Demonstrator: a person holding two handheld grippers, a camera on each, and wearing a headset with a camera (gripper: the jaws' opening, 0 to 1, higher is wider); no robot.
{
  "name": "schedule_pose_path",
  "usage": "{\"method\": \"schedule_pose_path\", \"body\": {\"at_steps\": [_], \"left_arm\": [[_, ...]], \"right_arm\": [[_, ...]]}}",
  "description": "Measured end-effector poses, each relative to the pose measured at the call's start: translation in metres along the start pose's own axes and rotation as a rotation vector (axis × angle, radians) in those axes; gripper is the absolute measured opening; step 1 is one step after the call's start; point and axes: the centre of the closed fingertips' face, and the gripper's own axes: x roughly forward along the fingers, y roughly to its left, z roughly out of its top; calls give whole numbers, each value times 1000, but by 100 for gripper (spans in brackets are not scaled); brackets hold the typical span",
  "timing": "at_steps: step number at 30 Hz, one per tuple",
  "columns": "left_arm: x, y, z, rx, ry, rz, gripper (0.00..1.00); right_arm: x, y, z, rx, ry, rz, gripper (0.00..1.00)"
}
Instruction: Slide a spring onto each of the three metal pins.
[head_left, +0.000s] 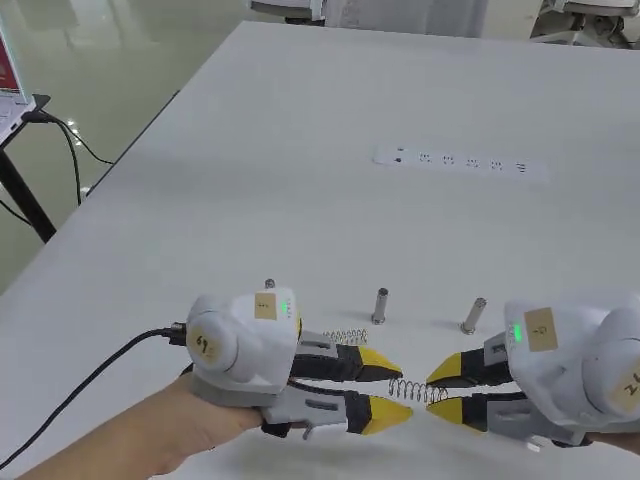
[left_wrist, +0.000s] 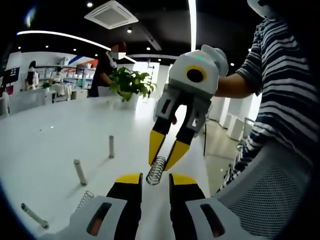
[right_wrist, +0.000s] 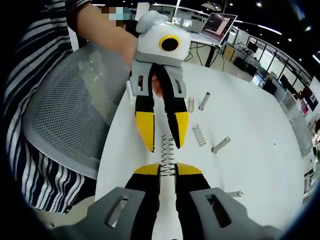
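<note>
Half spread, left gripper, tips either side of one end of spring. Pinching the other end, right gripper, spring bridging both over near table edge. Behind, second spring lying flat, then three pins.

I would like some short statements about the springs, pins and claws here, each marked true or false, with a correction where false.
1. The right claw is shut on a spring. True.
2. The left claw is clamped shut. False: its jaws stand apart around the spring's other end.
3. A second spring lies loose on the table. True.
4. The middle pin carries a spring. False: it is bare.
5. The power strip lies between that pin and the claws. False: it lies beyond the pin.
</note>
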Motion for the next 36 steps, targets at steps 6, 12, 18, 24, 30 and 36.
{"method": "schedule_pose_path", "body": {"at_steps": [6, 12, 18, 24, 30, 36], "left_arm": [[3, -1, -1, 8, 5, -8, 8], [3, -2, -1, 15, 9, -9, 5], [2, -3, -1, 18, 10, -12, 4], [3, -5, 1, 21, 8, -21, 3], [2, -7, 1, 11, 11, -35, 3], [1, -8, 2, 10, 13, -43, 3]], "right_arm": [[1, 3, 2, -33, 12, 9, 8], [1, 3, 3, -36, 7, 12, 8], [2, 3, 3, -28, -2, 11, 8], [2, 2, 1, -20, -9, 9, 8], [1, 3, 2, 32, -32, 15, 8], [-1, 2, -3, 62, -36, 15, 10]]}}
